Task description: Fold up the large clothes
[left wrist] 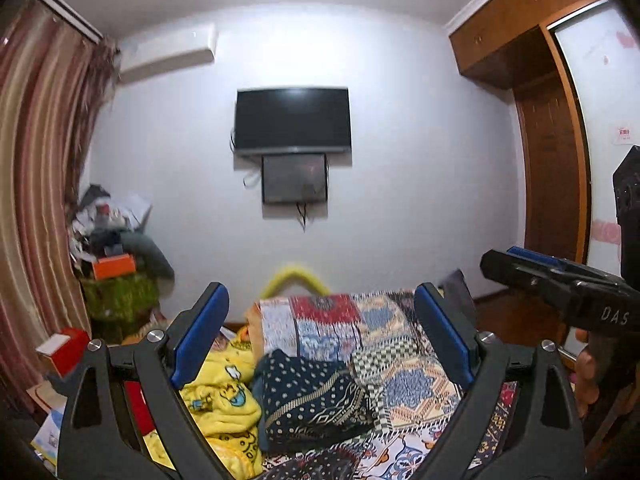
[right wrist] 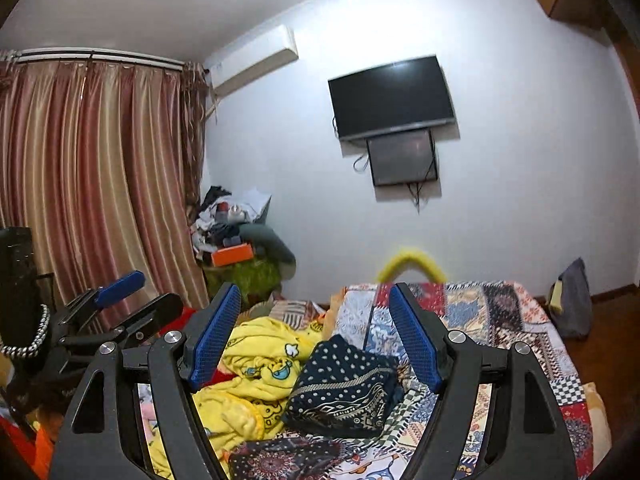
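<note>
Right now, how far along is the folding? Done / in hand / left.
Done: navy patterned garment lies folded on the patchwork bedspread. In hand: nothing; left gripper and right gripper are both open, empty and raised level above the bed. Left: yellow cartoon-print garment lies crumpled beside the folded one.

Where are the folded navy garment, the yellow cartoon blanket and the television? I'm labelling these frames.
folded navy garment [right wrist: 344,392], right wrist view, top face.
yellow cartoon blanket [right wrist: 260,364], right wrist view, crumpled middle.
television [left wrist: 293,120], left wrist view, screen centre.
</note>
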A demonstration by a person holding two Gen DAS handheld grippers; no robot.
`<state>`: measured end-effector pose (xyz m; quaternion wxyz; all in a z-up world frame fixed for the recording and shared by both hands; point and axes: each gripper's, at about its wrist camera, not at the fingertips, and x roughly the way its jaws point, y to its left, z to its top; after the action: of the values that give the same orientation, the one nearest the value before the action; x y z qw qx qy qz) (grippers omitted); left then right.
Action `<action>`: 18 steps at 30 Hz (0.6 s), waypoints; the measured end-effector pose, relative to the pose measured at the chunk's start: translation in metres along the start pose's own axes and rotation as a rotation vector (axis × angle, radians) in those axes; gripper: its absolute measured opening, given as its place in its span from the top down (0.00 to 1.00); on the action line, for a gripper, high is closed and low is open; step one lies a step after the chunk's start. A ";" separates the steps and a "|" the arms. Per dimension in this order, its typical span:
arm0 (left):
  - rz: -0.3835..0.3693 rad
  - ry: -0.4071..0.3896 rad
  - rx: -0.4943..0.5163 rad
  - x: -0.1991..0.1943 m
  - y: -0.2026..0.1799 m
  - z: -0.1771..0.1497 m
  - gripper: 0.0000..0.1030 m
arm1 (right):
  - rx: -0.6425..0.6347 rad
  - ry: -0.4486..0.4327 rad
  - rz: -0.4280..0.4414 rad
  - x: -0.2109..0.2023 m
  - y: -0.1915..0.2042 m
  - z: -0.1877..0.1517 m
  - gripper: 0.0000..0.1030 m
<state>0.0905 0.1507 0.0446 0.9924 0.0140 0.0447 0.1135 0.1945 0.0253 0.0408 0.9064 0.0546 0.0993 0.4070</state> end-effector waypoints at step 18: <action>0.018 0.023 -0.055 -0.006 0.001 -0.013 0.01 | -0.048 -0.030 -0.175 0.001 0.004 -0.010 0.00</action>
<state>0.0836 0.1506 0.0323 0.9908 -0.0140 0.0529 0.1239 0.1903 0.0293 0.0315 0.9409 0.0302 0.0805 0.3277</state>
